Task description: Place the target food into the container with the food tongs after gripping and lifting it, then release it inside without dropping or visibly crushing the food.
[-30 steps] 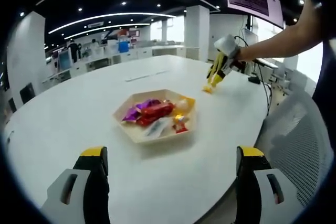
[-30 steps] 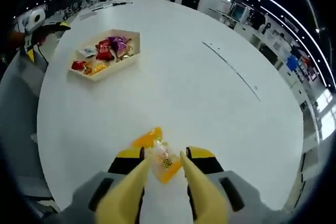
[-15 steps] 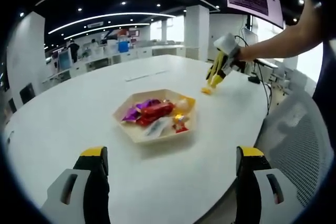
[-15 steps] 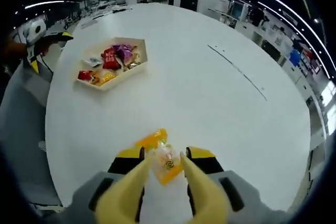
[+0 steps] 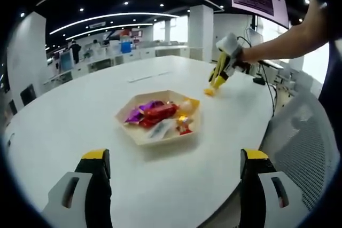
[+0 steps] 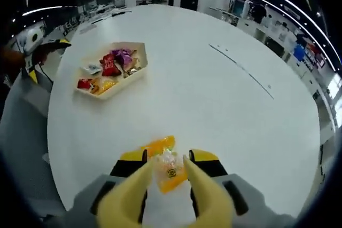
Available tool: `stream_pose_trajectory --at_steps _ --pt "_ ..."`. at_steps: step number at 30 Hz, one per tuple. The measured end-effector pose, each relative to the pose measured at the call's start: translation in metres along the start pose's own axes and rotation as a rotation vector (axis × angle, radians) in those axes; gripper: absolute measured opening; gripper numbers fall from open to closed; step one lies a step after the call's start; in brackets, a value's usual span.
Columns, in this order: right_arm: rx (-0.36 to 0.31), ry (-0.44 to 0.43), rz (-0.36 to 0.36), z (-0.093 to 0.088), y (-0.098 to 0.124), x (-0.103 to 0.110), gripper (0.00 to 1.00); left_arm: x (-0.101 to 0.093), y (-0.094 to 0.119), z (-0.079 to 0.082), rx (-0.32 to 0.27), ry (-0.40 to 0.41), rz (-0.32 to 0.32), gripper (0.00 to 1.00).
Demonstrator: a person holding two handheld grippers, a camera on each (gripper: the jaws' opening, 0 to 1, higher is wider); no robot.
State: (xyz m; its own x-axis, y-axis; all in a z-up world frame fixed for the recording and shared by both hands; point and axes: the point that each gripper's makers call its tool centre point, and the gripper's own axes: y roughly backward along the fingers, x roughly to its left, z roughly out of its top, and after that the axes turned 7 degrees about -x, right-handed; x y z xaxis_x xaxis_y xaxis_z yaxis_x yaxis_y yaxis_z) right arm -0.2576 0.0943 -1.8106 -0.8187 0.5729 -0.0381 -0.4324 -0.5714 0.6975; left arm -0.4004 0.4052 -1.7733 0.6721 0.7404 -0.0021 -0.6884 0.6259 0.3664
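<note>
A hexagonal beige tray holding several wrapped snacks sits mid-table. My left gripper hangs before it, jaws wide open and empty. Across the table a person's arm holds my right gripper just above an orange packet lying on the table. In the right gripper view the yellow tongs on my right gripper are shut on a clear and orange candy packet. The orange packet lies just beyond it. The tray is far off at the upper left.
The white round table has a mesh chair at its right edge, with cables and a screen behind the right gripper. The left gripper shows at the table's edge in the right gripper view, beside a grey chair.
My right gripper has risen slightly with the candy packet between the tongs. The orange packet stays on the table. The left gripper has not moved.
</note>
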Motion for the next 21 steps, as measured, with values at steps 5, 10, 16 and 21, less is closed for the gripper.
stream_pose_trajectory --at_steps 5,10,16,21 --pt "0.020 0.025 -0.010 -0.003 -0.002 -0.010 0.30 -0.002 0.000 0.000 0.005 -0.003 -0.006 0.98" --pt "0.055 0.009 0.044 -0.013 -0.008 -0.004 0.30 0.000 0.000 -0.002 0.008 -0.003 -0.002 0.98" --pt "0.062 0.039 0.072 -0.017 -0.010 -0.004 0.31 0.000 0.000 -0.002 0.013 -0.001 -0.002 0.97" --pt "0.120 -0.097 0.099 -0.023 -0.013 0.008 0.27 -0.001 -0.001 -0.004 0.019 -0.004 -0.005 0.97"
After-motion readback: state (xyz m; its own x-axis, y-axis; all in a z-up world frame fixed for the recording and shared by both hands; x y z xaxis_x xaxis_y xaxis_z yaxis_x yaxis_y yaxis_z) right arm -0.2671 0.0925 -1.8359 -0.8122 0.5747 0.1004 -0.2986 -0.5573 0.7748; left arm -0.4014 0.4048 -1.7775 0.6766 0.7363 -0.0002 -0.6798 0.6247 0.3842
